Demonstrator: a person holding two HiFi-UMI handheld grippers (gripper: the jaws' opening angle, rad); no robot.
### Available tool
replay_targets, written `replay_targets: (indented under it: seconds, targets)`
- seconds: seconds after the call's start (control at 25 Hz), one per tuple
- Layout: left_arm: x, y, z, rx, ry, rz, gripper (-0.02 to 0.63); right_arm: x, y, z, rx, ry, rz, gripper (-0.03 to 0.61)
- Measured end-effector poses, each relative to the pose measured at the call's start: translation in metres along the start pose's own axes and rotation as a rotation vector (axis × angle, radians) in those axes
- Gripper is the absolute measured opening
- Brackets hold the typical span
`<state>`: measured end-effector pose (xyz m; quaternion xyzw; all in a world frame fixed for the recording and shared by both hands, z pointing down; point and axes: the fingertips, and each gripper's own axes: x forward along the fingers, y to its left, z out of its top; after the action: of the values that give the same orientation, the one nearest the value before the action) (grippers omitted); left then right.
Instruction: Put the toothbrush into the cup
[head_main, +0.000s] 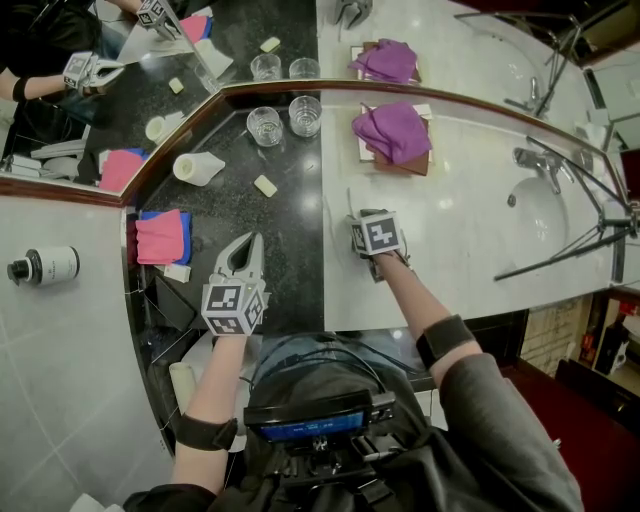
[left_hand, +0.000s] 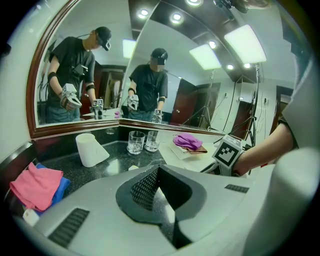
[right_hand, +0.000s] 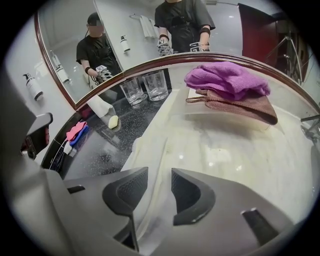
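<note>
Right gripper (right_hand: 160, 177): jaws apart, straddling the toothbrush (right_hand: 141, 156), which lies flat on the pale glossy marble counter (right_hand: 225, 150). Pads are not on it. The brush is white on white, so its outline is hard to trace, and the near end is hidden behind the jaws. Left gripper (head_main: 243, 245): jaws together, empty, over speckled black granite (head_main: 290, 250). Further out: white cup (head_main: 198, 167) on its side, two clear glasses (head_main: 265, 125), folded purple towel (head_main: 392, 132). Pump bottle (head_main: 45, 265) label is too small to read.
</note>
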<state>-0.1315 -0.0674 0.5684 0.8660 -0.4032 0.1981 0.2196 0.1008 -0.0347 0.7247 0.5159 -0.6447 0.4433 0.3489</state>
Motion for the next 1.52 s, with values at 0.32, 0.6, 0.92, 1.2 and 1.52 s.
replay_targets:
  seconds: [0.32,0.6,0.92,1.2,1.52]
  targets:
    - [-0.002,-0.009,0.012,0.015,-0.026,-0.007,-0.008,-0.026,-0.002,0.013,0.013,-0.077,0.025,0.167]
    - [-0.004,-0.026,0.029,0.037,-0.056,-0.021,-0.008,-0.078,0.014,0.048,-0.044,-0.27,0.122,0.119]
    - [-0.015,-0.042,0.044,0.062,-0.091,-0.01,-0.008,-0.153,0.008,0.069,-0.077,-0.496,0.14,0.018]
    - [-0.023,-0.048,0.047,0.061,-0.102,-0.008,-0.008,-0.197,-0.005,0.066,-0.092,-0.653,0.122,0.018]
    - [-0.024,-0.054,0.048,0.081,-0.098,-0.022,-0.009,-0.214,-0.028,0.048,-0.026,-0.695,0.092,0.018]
